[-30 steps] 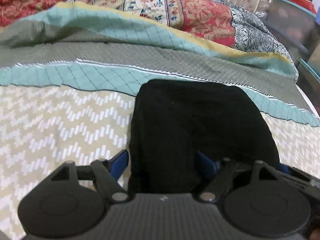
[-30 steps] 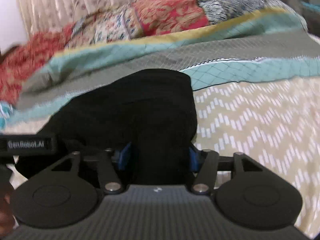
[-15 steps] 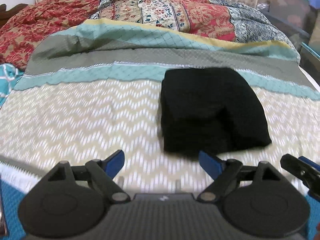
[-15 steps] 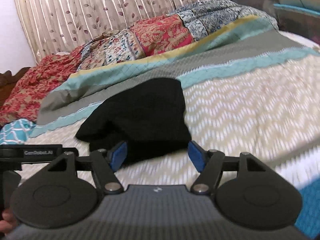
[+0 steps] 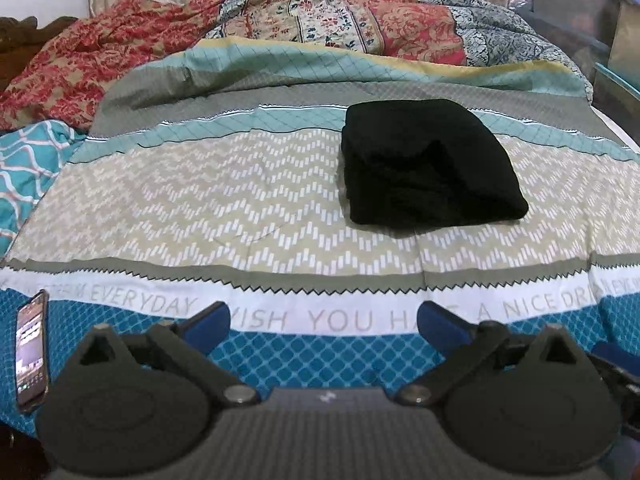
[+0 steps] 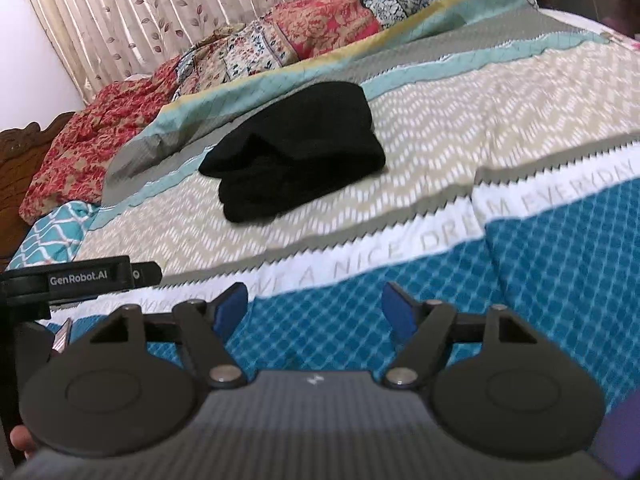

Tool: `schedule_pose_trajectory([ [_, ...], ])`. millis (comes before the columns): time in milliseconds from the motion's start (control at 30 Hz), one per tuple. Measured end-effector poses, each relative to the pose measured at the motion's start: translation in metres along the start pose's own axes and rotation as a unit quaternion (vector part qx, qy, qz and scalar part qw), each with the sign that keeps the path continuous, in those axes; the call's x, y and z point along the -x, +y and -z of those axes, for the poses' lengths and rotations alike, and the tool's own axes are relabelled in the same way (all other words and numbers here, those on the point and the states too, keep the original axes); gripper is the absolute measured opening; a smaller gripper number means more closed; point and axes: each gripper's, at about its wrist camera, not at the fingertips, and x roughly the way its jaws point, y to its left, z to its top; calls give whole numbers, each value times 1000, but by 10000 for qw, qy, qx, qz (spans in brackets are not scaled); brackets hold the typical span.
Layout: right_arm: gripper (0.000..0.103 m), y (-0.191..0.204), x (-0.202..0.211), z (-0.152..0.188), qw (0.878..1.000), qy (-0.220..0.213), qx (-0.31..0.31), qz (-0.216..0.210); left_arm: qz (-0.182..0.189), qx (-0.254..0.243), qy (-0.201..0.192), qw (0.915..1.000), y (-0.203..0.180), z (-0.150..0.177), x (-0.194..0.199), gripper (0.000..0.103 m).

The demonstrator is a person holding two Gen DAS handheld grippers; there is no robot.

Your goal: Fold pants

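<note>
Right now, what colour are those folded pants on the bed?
Plain black pants, clearest in the left wrist view.

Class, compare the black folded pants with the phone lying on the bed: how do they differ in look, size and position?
The folded pants are a soft, plain black, layered bundle; the phone is a thin rigid slab with a lit screen. The pants look far bulkier than the phone. The pants sit on the beige zigzag band, farther from the cameras; the phone lies on the blue diamond band near the bed's edge. Both rest flat on the bedspread, untouched by either gripper.
</note>
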Motion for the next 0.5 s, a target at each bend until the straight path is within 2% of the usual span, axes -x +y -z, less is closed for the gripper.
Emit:
schedule_pose_trajectory([
  [67, 77, 3, 4, 8, 10000, 23, -8, -14, -23, -18, -46, 10000, -1, 3, 5, 103],
  [200, 86, 8, 9, 15, 10000, -6, 10, -96, -201, -86, -16, 9998, -3, 6, 9, 103],
  [500, 88, 13, 13, 21, 10000, -67, 6, 28, -641, -148, -131, 9977, 0, 13, 11, 103],
])
